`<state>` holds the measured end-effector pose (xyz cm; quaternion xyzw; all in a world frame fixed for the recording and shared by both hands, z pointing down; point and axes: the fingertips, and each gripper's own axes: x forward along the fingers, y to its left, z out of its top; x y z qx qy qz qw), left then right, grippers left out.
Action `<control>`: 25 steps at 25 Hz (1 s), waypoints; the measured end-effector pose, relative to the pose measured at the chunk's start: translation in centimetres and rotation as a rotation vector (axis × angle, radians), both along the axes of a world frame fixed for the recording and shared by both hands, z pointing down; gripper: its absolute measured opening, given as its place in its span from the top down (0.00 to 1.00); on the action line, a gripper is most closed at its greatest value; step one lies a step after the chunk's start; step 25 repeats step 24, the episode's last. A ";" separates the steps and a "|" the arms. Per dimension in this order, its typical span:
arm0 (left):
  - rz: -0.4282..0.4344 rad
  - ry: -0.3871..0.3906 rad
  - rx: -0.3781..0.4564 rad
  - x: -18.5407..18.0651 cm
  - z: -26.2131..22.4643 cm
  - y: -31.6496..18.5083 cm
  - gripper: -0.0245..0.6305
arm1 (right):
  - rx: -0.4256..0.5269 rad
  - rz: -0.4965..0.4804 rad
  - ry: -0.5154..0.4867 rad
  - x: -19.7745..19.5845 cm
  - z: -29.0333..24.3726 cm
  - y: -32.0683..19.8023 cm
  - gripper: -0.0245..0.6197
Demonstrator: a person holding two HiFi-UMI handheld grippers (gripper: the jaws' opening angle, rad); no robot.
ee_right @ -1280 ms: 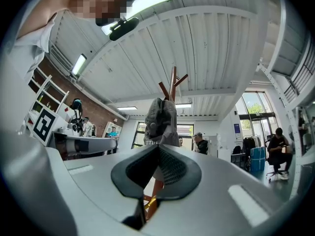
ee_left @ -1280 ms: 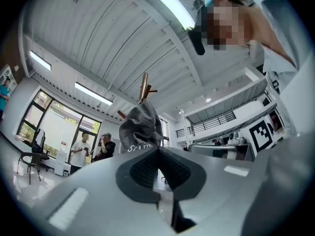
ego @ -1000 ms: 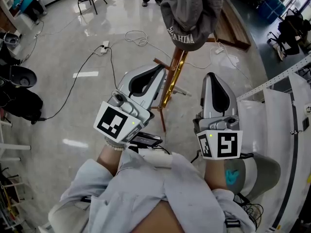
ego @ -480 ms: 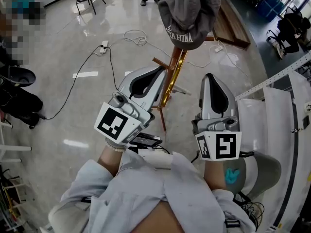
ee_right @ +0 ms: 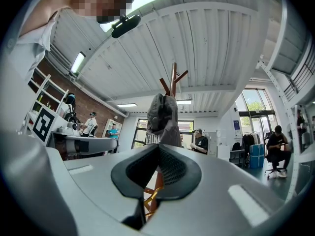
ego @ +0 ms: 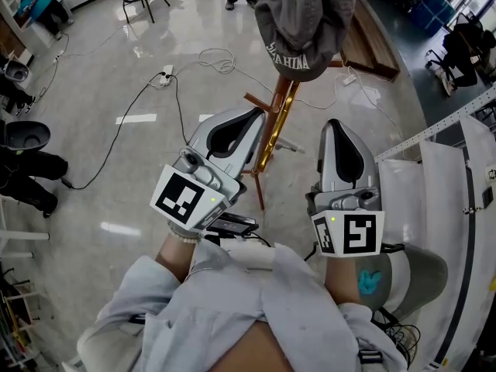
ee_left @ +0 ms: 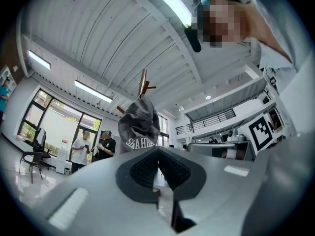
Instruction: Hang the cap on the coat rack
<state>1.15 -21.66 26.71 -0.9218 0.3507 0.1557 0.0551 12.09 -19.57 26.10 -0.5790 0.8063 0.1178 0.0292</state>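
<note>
Fingers (ee_left: 141,173) of left gripper (ee_left: 158,156) were pressed together, nothing btwn them. Right gripper (ee_right: 158,151) likewise: pads (ee_right: 172,168) met along one seam, empty.

Cap (ego: 301,22), grey w/ white lettering on the band, hung on top of the coat rack (ego: 276,113), well apart from both grippers.

Head view: both grippers sat side by side below the cap w/ the rack's wooden pole running down btwn them, closer to the left one. Only this view showed the floor: a black cable (ego: 128,126) curving to a power strip (ego: 167,74), and a wooden platform (ego: 373,41) behind the rack.

Gripper views looked up instead and gave what the head view couldn't: bare pegs (ee_right: 173,80) sticking out above the cap's crown. Left gripper view also caught two ppl (ee_left: 91,146) standing by the windows; right gripper view a seated person (ee_right: 275,149) at far right.

Edges: cap's crown was cut by the head view's top edge. White table (ego: 446,184) sat just beside the right gripper; open floor lay to the left gripper's left.
</note>
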 end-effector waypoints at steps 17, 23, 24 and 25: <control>0.009 0.000 -0.003 0.2 -0.2 -0.1 0.96 | -0.007 0.003 0.005 0.0 0.1 -0.1 0.95; 0.010 0.004 -0.007 0.1 0.0 -0.1 0.96 | -0.009 0.003 0.011 -0.2 0.2 -0.1 0.95; 0.011 0.005 -0.008 0.0 0.0 -0.1 0.96 | -0.009 0.003 0.012 -0.3 0.2 -0.1 0.95; 0.011 0.005 -0.008 0.0 0.0 -0.1 0.96 | -0.009 0.003 0.012 -0.3 0.2 -0.1 0.95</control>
